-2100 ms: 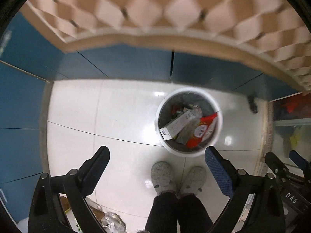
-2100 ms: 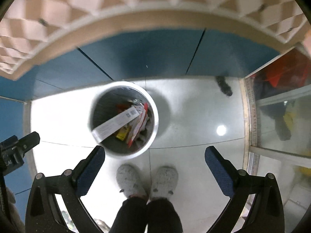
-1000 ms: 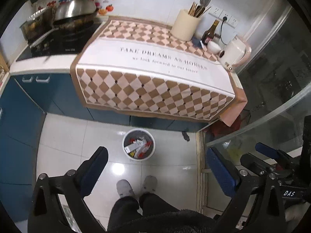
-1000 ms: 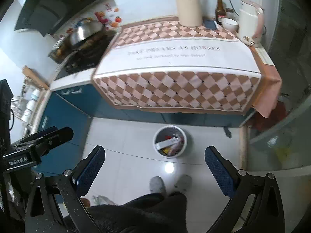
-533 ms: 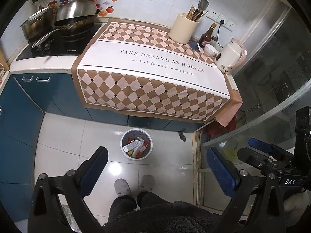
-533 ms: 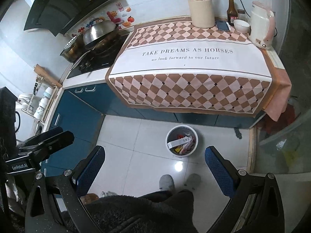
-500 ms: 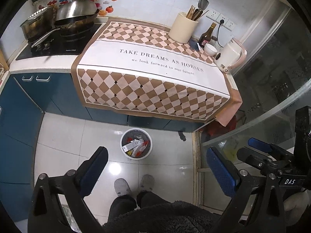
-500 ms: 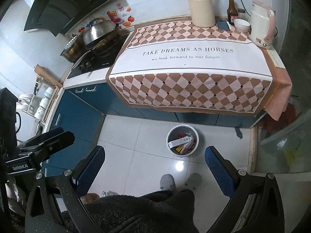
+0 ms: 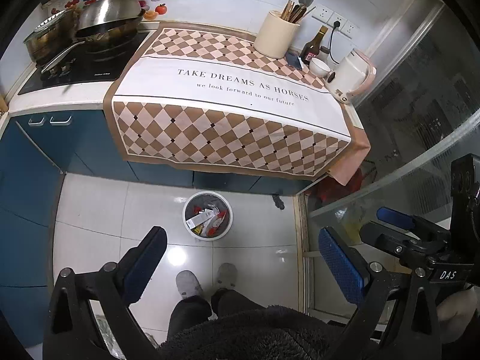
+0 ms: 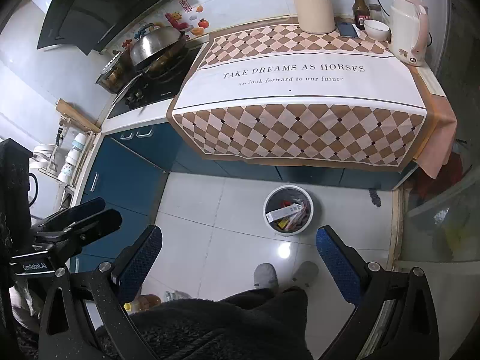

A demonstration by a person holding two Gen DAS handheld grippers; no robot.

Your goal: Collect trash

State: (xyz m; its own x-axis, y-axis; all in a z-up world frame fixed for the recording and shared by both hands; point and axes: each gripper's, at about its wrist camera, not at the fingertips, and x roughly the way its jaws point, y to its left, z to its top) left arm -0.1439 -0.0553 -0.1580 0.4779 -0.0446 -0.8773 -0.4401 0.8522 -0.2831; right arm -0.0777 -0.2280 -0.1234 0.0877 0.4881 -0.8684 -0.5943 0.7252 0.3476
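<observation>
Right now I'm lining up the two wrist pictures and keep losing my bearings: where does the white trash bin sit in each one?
Left wrist view: the trash bin sits on the floor just left of centre, below the checkered cloth's hanging edge.
Right wrist view: the trash bin sits right of centre, again below the cloth's edge.
Shared landmark: the checkered cloth printed TAKE DREAMS AS HORSES, on the counter above the bin.

Beyond the claws, the floor tiles (image 9: 99, 210) were glossy white, throwing back a lamp glare. The checked cloth (image 10: 300, 126) looked matt and soft. The wok lid (image 9: 111, 12) was shiny metal; the bin (image 10: 309, 210) smooth plastic.
</observation>
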